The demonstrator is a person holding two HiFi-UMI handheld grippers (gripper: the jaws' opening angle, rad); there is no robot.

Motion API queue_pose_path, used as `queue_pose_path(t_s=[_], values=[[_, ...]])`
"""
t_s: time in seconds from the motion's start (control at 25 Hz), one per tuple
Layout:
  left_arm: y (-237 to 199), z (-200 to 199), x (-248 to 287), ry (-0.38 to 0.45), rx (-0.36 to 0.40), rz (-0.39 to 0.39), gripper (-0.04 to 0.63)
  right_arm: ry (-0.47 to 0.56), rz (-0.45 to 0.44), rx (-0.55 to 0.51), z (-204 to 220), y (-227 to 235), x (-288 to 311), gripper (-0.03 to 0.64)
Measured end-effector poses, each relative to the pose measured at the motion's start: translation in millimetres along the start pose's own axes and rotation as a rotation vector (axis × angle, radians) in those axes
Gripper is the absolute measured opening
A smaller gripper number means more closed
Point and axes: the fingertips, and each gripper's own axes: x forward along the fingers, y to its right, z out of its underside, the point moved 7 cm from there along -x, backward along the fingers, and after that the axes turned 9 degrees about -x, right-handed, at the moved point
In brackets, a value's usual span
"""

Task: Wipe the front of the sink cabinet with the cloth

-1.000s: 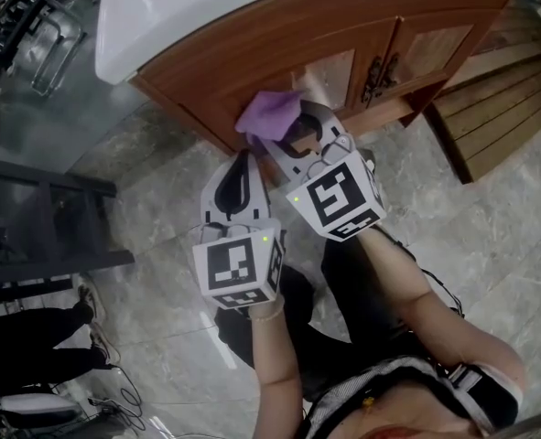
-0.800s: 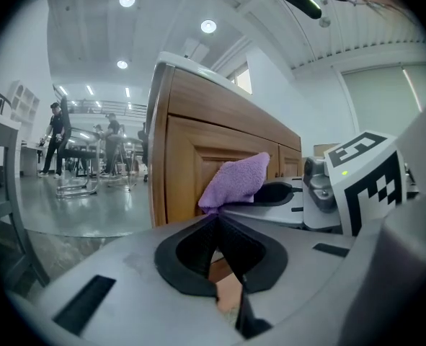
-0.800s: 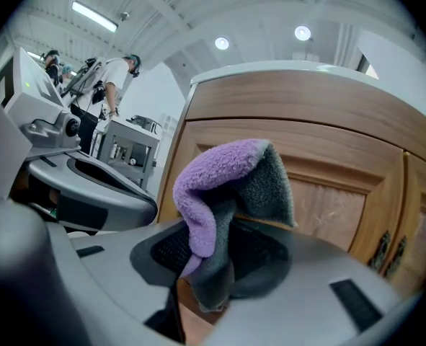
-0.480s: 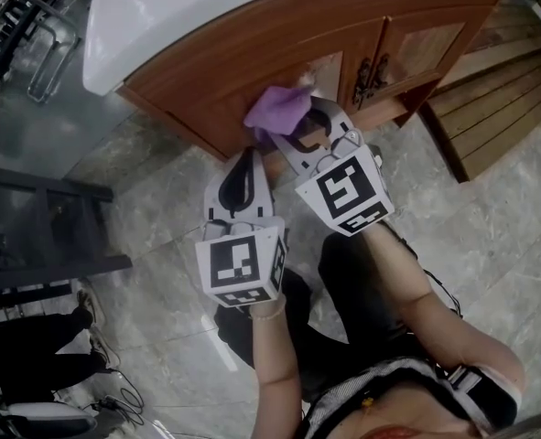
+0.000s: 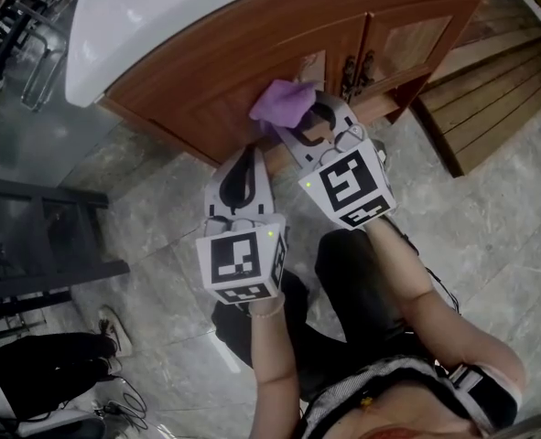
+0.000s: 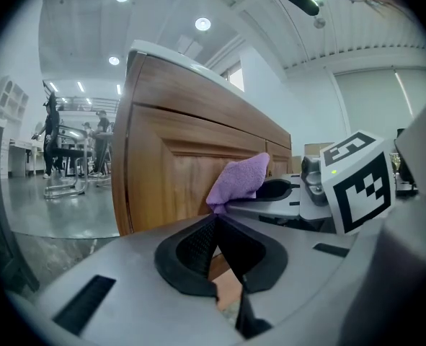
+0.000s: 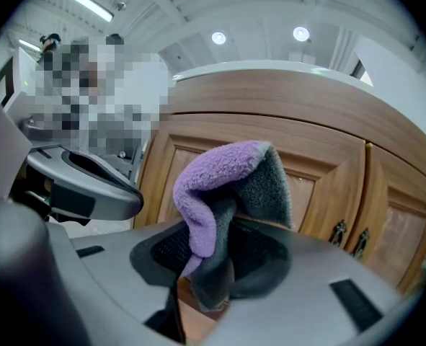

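Since a second ago our purple cloth slid nearer the door handles. Right claw grips it against the sink cabinet; left claw is clenched and empty. We judge it mid-wipe: keep sweeping across.

My cloth is purple, grey on its reverse. The sink cabinet is reddish-brown wood grain. The floor is grey, veined.

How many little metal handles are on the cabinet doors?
2. Both sit side by side on the cabinet front, right of the purple cloth: left handle and right handle. Others may be hidden.
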Motion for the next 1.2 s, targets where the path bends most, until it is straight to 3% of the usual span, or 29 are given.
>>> queue_pose_path(t_s=[0.6, 1.2], values=[[13.0, 2.6, 10.3, -0.018, 0.008, 0.026, 0.0, -0.093, 0.146, 0.015, 35.2, 50.7, -27.0, 0.178], [9.3, 8.2, 9.6, -0.037, 0.005, 0.009, 0.0, -0.08, 0.162, 0.023, 40.2, 52.9, -28.5, 0.176]])
